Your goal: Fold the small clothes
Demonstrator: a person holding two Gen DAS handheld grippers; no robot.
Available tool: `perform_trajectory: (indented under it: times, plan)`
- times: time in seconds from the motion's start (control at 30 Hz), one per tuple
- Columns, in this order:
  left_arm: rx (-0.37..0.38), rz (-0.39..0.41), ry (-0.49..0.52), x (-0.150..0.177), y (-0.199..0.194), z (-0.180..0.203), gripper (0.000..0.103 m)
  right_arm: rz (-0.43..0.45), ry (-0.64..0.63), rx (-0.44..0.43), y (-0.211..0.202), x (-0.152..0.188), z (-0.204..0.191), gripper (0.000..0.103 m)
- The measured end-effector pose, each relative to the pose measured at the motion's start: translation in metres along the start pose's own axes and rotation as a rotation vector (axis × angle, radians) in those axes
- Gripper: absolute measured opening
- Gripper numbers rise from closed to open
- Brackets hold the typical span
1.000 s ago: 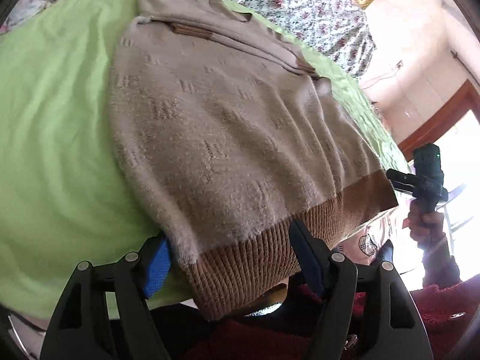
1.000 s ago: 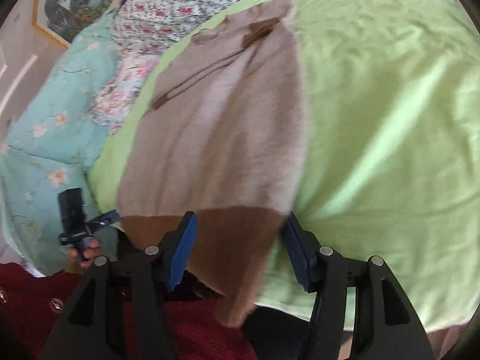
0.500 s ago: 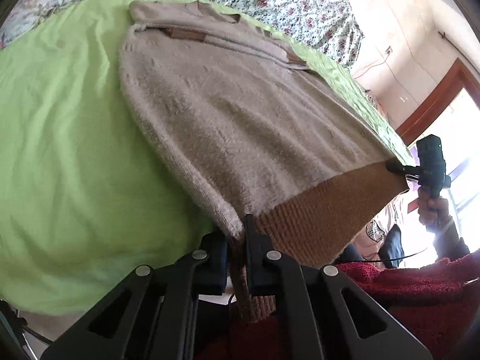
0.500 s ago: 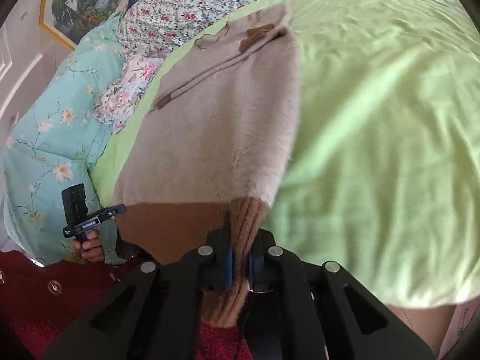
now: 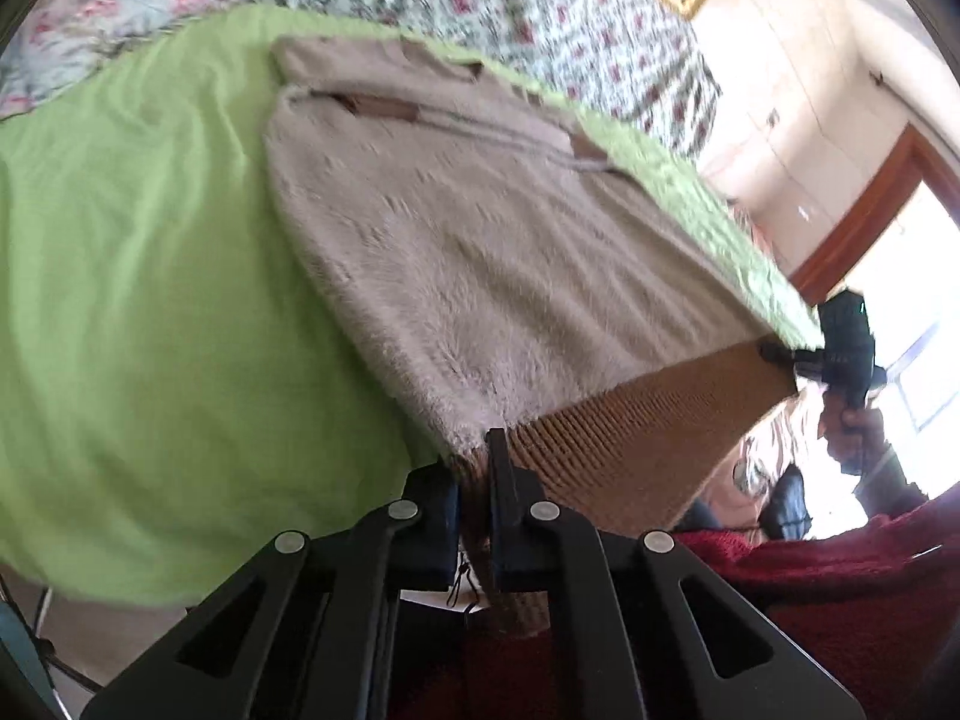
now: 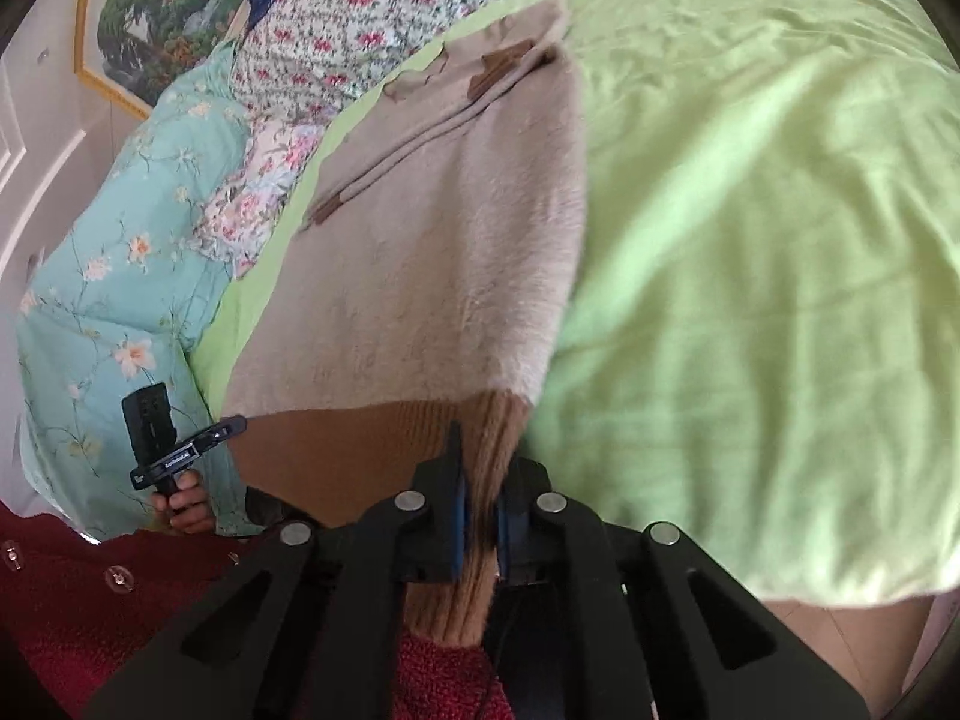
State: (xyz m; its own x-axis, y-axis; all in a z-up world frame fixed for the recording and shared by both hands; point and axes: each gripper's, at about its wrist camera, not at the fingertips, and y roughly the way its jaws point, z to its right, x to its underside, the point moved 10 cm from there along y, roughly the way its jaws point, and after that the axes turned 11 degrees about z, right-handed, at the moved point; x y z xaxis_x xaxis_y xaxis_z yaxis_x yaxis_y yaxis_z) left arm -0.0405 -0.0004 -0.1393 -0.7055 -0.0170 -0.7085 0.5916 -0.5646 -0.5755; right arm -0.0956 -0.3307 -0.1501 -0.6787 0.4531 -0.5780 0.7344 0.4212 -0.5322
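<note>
Beige sweater [image 5: 480, 276] on green sheet [image 5: 150, 300], both jaws clamped on ribbed hem, turquoise quilt [image 6: 120, 276] in right view only

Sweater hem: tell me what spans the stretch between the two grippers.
Only the brown ribbed hem of the beige sweater, pulled taut from the left gripper to the right gripper; the left wrist view shows it.

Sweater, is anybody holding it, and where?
Yes. Both grippers hold the beige sweater by its brown ribbed hem: the left gripper pinches one bottom corner, the right gripper the other.
</note>
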Motion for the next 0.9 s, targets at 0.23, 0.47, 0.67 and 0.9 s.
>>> perform_trajectory:
  times: [0.23,0.47,0.67,0.9]
  plan:
    - [0.025,0.127,0.013,-0.056,-0.024,0.020,0.005,0.130,-0.003,-0.147,-0.006,-0.041,-0.043,0.008]
    - [-0.011,0.309,0.033,-0.177,-0.003,0.022,0.006,0.307,-0.004,-0.134,0.010,-0.151,-0.063,0.008]
    - [-0.110,0.388,-0.015,-0.275,0.045,-0.010,0.006,0.374,-0.015,0.001,0.061,-0.248,-0.055,0.008]
    - [-0.183,0.333,-0.067,-0.318,0.119,-0.072,0.006,0.347,-0.039,0.114,0.138,-0.330,-0.039,0.008]
